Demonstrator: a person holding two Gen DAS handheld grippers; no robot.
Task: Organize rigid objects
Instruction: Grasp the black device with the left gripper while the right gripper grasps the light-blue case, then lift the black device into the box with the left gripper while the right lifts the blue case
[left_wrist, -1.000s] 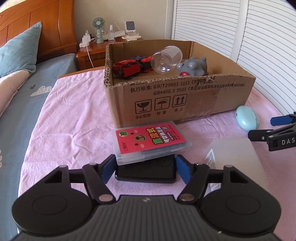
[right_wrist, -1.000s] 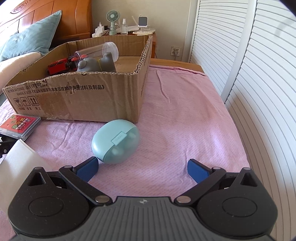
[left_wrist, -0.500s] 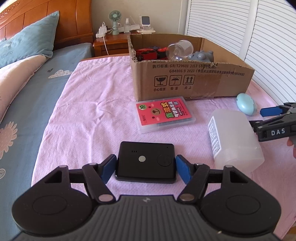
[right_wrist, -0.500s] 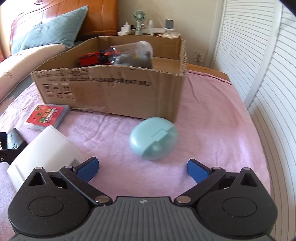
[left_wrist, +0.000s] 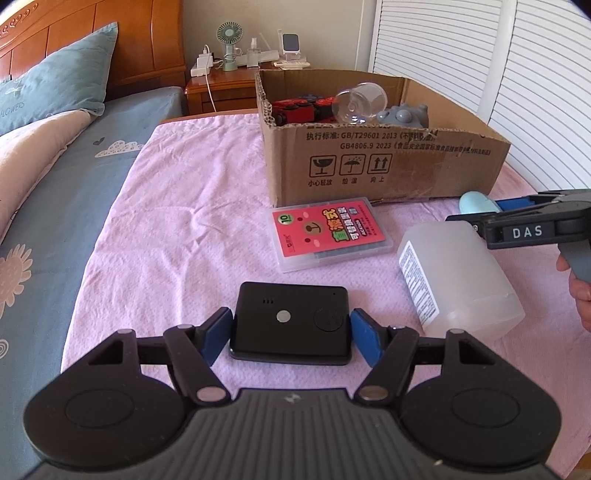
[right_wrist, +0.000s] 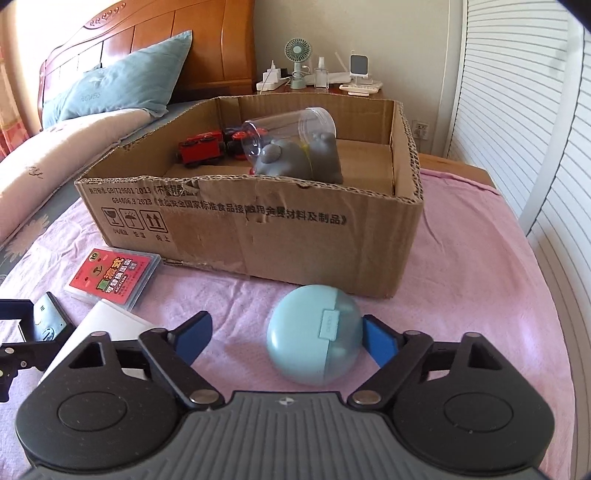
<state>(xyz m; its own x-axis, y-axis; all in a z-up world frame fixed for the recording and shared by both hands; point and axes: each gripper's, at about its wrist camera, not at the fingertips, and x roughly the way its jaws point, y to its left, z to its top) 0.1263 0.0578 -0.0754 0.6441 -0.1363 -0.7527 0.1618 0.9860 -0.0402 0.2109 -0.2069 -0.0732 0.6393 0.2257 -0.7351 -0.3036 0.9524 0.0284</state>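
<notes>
Bed with pink cover (left_wrist: 177, 229); cardboard box (left_wrist: 388, 162) at far centre, holding red toy train (right_wrist: 201, 147), clear cup (right_wrist: 288, 129), grey toy (right_wrist: 295, 160). White container (left_wrist: 458, 277) lies right of card case (left_wrist: 328, 232). Left gripper (left_wrist: 291, 334): jaws pinching black device (left_wrist: 291, 321). Right gripper (right_wrist: 282, 341): jaws spread around blue round case (right_wrist: 314, 343), right pad touching.

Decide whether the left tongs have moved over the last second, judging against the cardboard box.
Yes. The left tongs, shut on the black device, have pulled back from the cardboard box, which now sits farther off and rightward.
</notes>
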